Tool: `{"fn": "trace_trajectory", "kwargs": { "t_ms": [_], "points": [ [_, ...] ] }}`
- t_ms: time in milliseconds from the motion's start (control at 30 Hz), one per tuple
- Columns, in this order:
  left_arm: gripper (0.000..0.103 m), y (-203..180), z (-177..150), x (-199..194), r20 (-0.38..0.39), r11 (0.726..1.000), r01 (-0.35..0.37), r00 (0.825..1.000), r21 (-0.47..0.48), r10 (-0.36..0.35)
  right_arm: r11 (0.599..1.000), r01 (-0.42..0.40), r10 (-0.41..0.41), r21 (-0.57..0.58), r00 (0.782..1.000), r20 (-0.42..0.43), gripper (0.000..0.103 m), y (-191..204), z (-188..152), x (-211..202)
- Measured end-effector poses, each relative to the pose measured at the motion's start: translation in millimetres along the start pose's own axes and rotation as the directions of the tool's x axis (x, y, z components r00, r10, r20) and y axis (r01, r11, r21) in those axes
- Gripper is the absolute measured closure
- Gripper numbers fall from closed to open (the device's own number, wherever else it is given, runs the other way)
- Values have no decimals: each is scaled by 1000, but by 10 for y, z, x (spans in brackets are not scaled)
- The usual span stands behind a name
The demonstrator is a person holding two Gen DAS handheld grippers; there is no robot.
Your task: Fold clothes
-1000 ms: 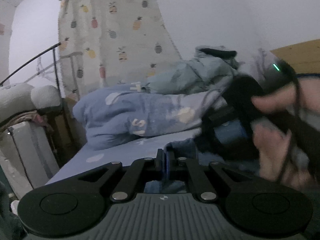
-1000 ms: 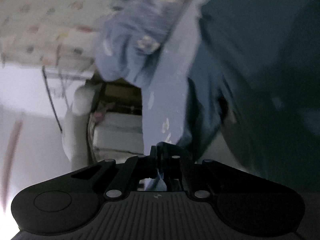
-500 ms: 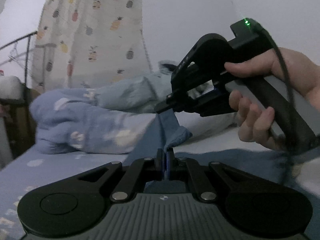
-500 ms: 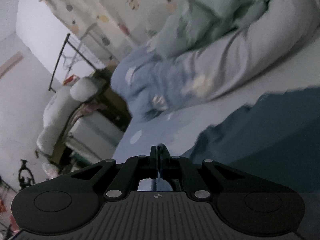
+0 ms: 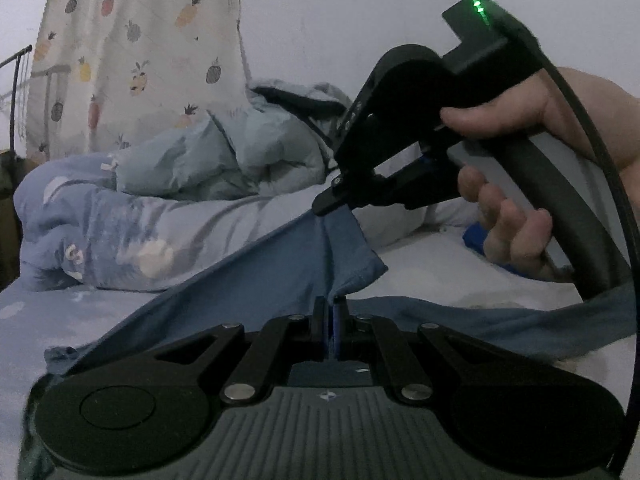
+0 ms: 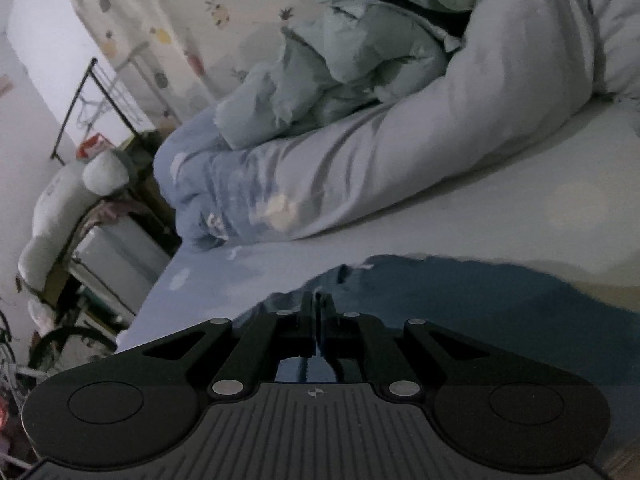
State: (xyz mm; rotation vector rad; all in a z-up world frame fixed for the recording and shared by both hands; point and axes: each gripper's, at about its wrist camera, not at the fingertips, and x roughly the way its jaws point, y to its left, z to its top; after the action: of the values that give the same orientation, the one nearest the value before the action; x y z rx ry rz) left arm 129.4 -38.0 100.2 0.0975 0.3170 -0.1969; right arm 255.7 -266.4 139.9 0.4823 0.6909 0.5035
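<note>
A blue garment point(image 5: 280, 264) is stretched above the pale bed sheet point(image 5: 432, 272). My left gripper point(image 5: 329, 308) is shut on one edge of the cloth, which rises from its tips. The right gripper point(image 5: 326, 206), held by a hand point(image 5: 516, 232), pinches the same cloth higher up and further off. In the right wrist view the right gripper point(image 6: 318, 304) is shut on the blue garment point(image 6: 480, 304), which spreads dark over the sheet to the right.
A rolled light-blue duvet point(image 5: 132, 224) with a crumpled grey-green cover point(image 6: 340, 56) lies along the back of the bed. A pineapple-print curtain point(image 5: 132, 40) hangs behind. Beyond the bed's left edge stand a metal rack point(image 6: 92, 96), white cushions point(image 6: 60, 208) and clutter.
Both grippers swept across the bed with the blue garment and lifted it; the right gripper rolled upright and now holds the cloth higher, with a taut fold between the two grippers.
</note>
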Motion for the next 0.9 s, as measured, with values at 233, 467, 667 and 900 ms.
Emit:
{"fn": "trace_trajectory", "kwargs": {
  "t_ms": [233, 467, 667, 900],
  "points": [
    [98, -471, -52, 228, -39, 998, 27, 999, 49, -25, 998, 56, -56, 43, 998, 5, 100, -677, -20, -78],
    [98, -820, -197, 393, -97, 992, 58, 994, 116, -47, 988, 124, -121, 91, 992, -40, 100, -1316, -197, 42],
    [98, -951, -405, 520, -182, 986, 45, 983, 162, -15, 979, 197, -189, 44, 973, -135, 100, -1560, -364, 393],
    [79, -1078, -575, 605, -261, 979, 84, 965, 186, -33, 971, 236, -228, 26, 956, -183, 91, -1636, -462, 601]
  ]
}}
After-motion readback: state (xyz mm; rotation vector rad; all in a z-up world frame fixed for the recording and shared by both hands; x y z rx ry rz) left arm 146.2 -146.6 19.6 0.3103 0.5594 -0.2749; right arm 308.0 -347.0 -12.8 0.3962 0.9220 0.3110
